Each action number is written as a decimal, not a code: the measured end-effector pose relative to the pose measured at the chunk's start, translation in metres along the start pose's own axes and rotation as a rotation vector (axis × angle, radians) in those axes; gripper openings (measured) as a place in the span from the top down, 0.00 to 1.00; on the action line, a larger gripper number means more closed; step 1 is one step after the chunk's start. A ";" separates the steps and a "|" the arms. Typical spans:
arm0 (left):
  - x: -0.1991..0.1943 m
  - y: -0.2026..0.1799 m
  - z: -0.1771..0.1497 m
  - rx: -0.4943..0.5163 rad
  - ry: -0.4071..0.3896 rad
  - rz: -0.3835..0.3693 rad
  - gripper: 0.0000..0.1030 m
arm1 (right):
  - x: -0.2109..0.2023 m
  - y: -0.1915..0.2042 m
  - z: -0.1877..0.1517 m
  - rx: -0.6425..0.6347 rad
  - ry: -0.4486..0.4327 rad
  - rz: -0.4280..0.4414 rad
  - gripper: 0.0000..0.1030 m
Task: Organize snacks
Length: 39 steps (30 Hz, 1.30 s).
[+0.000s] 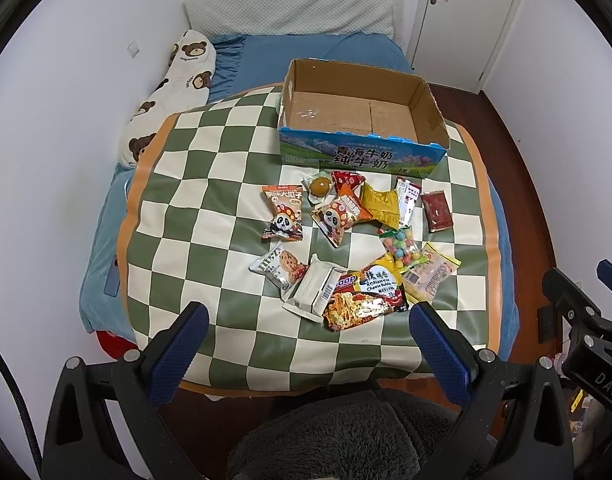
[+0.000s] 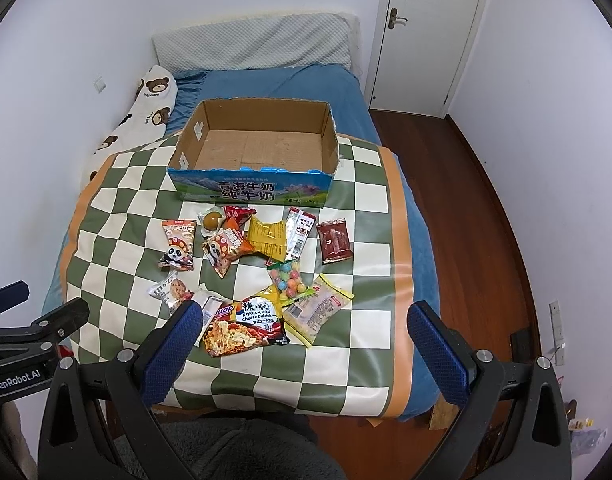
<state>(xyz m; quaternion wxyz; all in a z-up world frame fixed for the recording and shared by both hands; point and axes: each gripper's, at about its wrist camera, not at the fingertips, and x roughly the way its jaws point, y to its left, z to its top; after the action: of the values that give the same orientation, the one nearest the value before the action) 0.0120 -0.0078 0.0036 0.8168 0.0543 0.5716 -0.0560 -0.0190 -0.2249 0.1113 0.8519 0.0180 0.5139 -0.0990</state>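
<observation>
Both hand-held grippers, left (image 1: pixel 306 322) and right (image 2: pixel 302 320), are held wide open above snacks (image 2: pixel 246 322) scattered before the cardboard box (image 2: pixel 250 190)

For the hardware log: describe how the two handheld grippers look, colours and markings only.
Both match: black plastic frames with silver screw heads and two blue finger pads with a fine dotted texture. The left gripper shows white "GenRobot.AI" lettering on its body in the right wrist view; the right gripper shows "DAS" in the left wrist view.

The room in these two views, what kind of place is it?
Most likely a bedroom at home. A bed with a blue sheet stands against the wall, a pillow lies at its head, and a bear-print bolster lies along its side. A white door is behind.
</observation>
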 end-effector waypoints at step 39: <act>-0.012 0.000 0.001 -0.008 -0.009 -0.011 0.00 | -0.018 0.009 -0.002 -0.006 -0.011 0.016 0.00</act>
<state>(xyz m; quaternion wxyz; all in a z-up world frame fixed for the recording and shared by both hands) 0.0086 -0.0074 0.0153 0.8193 0.0476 0.5684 -0.0585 -0.0273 -0.2129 0.1250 0.8555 0.0190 0.5094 -0.0907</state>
